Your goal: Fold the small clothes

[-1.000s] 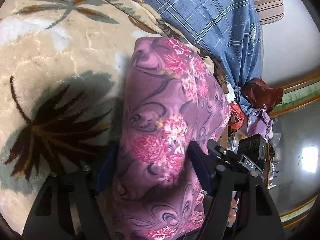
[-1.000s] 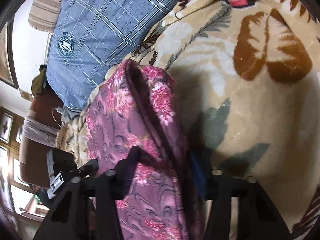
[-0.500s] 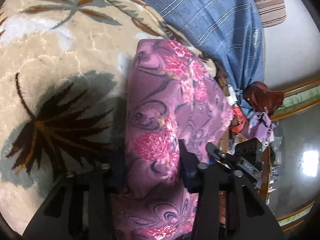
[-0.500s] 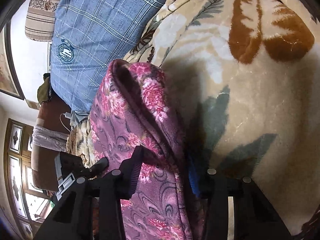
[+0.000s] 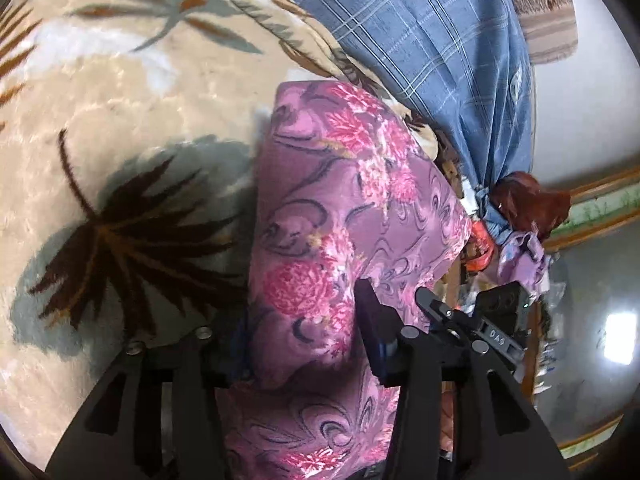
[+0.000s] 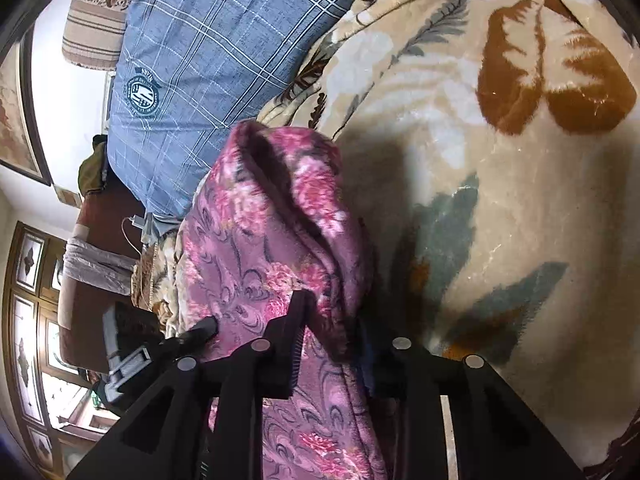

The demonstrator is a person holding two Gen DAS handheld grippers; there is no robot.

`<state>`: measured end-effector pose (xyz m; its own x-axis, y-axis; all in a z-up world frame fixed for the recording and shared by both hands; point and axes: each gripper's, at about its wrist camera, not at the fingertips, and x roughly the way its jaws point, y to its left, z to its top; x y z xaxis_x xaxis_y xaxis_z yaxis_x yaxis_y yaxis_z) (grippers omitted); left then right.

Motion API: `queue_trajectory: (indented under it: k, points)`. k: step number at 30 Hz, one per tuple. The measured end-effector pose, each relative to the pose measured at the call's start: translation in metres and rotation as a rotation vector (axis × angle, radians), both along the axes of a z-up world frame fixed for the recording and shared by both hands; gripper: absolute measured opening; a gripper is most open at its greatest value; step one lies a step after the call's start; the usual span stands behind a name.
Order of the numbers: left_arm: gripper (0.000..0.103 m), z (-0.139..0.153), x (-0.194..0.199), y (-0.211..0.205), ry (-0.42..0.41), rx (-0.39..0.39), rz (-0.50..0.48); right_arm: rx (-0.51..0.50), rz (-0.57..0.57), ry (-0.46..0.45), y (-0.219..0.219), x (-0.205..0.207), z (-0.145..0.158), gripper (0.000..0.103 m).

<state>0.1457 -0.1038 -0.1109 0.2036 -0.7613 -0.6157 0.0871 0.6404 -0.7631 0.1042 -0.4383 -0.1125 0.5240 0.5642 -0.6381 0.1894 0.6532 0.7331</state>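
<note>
a: starting on the left, the left tongs [image 5: 304,344] are clamped on the purple floral garment [image 5: 340,208]. a thick bunch of cloth sits between the two fingers, and the rest runs forward over the leaf-print blanket [image 5: 120,128] on the bed.

b: and the right side?

a: the same. the right tongs [image 6: 332,332] are pinched on the other edge of that garment [image 6: 272,240], which looks doubled over, with a deep crease along its top. the cloth is held up between the two tools, its far end close to the blue checked pillow [image 6: 208,52].

b: what worries you from here?

a: a few things, all guesses. the fabric looks plush and slippery, and each grip holds several layers, so an inner layer could slide out if either hand tugs. if the two hands lower at different rates, the fold would land skewed. the far end is also close to that pillow and the bunched edge of the blanket, so it could catch there and crumple.

b: so?

a: keep both hands level, set it down on the flat part of the blanket, and only then let go.
</note>
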Motion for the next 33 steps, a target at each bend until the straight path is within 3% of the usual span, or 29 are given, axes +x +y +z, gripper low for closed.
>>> queue_trajectory:
  k: [8,12,16,19,21,28,33]
  points:
    - [0.047,0.007,-0.008,0.003,-0.031,0.036,-0.014,0.038,-0.014,0.003,-0.004,-0.003,-0.003,0.035]
    - [0.052,0.005,-0.006,0.0,-0.028,0.04,-0.025,0.063,-0.022,0.007,-0.006,-0.006,-0.004,0.048]
    - [0.055,0.0,-0.001,-0.002,-0.007,0.027,-0.027,0.096,-0.031,-0.021,-0.009,-0.01,-0.001,0.056]
    - [0.055,-0.001,0.001,-0.002,-0.008,0.015,-0.031,0.074,-0.021,-0.01,-0.006,-0.007,-0.001,0.056]
    - [0.055,-0.001,-0.001,-0.003,-0.011,0.01,-0.035,0.011,-0.008,0.041,0.0,-0.004,-0.006,0.051]
    - [0.055,-0.004,0.002,-0.006,0.008,0.015,-0.034,-0.013,0.005,0.054,0.002,-0.005,-0.006,0.043]
    - [0.036,0.007,-0.005,-0.013,-0.045,0.072,-0.049,-0.029,0.037,0.046,0.009,-0.001,-0.005,0.023]
